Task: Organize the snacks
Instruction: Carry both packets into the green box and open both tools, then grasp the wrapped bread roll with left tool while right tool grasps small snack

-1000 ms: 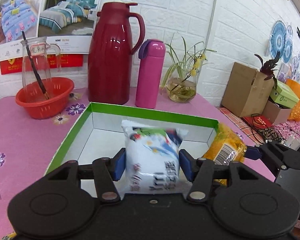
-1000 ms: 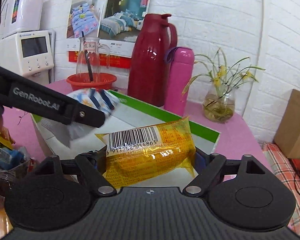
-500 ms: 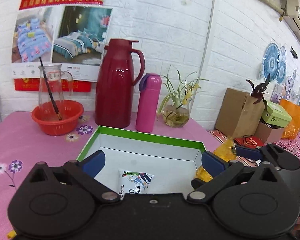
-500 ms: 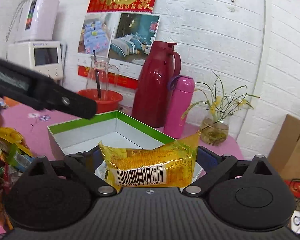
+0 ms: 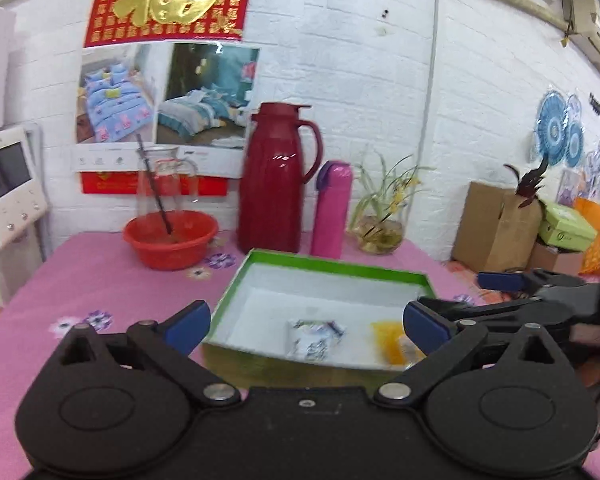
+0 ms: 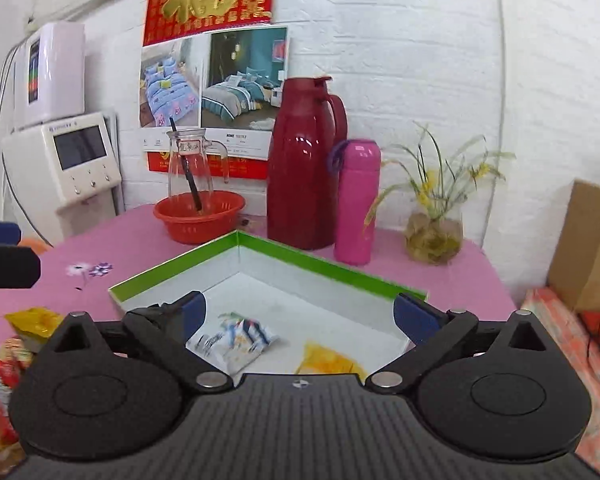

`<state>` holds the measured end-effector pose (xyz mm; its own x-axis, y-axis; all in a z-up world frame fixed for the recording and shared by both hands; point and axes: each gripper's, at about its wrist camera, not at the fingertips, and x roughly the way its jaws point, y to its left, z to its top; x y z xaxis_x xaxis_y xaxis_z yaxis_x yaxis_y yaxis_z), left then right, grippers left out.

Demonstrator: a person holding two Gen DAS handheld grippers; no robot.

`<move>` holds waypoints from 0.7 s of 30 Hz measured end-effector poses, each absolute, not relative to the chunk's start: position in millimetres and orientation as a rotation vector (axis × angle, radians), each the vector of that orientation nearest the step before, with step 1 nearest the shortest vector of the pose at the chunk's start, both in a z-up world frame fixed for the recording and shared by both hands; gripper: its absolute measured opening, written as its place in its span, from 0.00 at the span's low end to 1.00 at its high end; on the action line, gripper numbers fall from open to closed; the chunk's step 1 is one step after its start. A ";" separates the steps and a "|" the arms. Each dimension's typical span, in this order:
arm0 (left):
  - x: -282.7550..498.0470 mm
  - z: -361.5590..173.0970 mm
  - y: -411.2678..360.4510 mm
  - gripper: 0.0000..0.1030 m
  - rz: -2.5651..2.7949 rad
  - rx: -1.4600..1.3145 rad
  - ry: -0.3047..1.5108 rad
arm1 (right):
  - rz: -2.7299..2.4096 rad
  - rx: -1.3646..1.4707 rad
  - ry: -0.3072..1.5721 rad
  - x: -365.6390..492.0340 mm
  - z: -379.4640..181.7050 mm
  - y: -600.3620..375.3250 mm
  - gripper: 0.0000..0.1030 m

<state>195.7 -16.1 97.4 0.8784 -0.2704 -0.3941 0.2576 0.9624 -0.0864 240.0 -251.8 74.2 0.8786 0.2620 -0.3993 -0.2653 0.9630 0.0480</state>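
- Right now both tongs are released, nothing btwn the pads: left gripper [image 5: 306, 322] jaws spread full wide, having just been opening w/ no pack left between them; right gripper [image 6: 300, 314] jaws also wide apart, empty.
- Task's things: white-blue snack pack [image 6: 236, 338] and yellow snack pack [image 6: 332, 360] both lie flat on the floor of the green-rimmed box [image 5: 332, 266], side by side, apart from each other.
- More snacks [image 6: 24, 326] sit on the pink tablecloth [image 5: 80, 280] off to the left of the box in the right wrist view; prob. next to fetch.
- Risk 1: the two grippers are close, right one's arm shows at the left cam's right edge. Swinging across to the pile could knock them together.
- Risk 2: box is light cardboard by the look of it; a low pass could catch the near wall and shove or tip it, spilling the packs.
- Risk 3: crinkly foil packs are slippery; a grab at a corner may slip out mid-carry.
- Risk 4: red thermos [image 5: 278, 178], pink bottle [image 5: 332, 208] and plant vase [image 6: 432, 236] stand just behind the box; overreach could topple them.
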 end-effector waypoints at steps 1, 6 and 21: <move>190.7 92.9 -12.0 1.00 -0.275 -0.029 0.428 | 0.290 0.013 0.422 229.9 71.1 -254.0 1.00; 155.6 69.7 7.9 1.00 -0.282 -0.050 0.496 | 0.361 0.081 0.461 177.3 53.5 -249.6 1.00; 41.9 23.4 51.6 1.00 -0.240 -0.142 0.589 | 0.575 -0.043 0.480 47.9 18.0 -191.5 1.00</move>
<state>41.9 51.6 23.4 0.8049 -0.2641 -0.5314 0.1836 0.9624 -0.2001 47.9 -191.5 18.0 0.7325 0.5124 -0.4482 -0.5323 0.8415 0.0922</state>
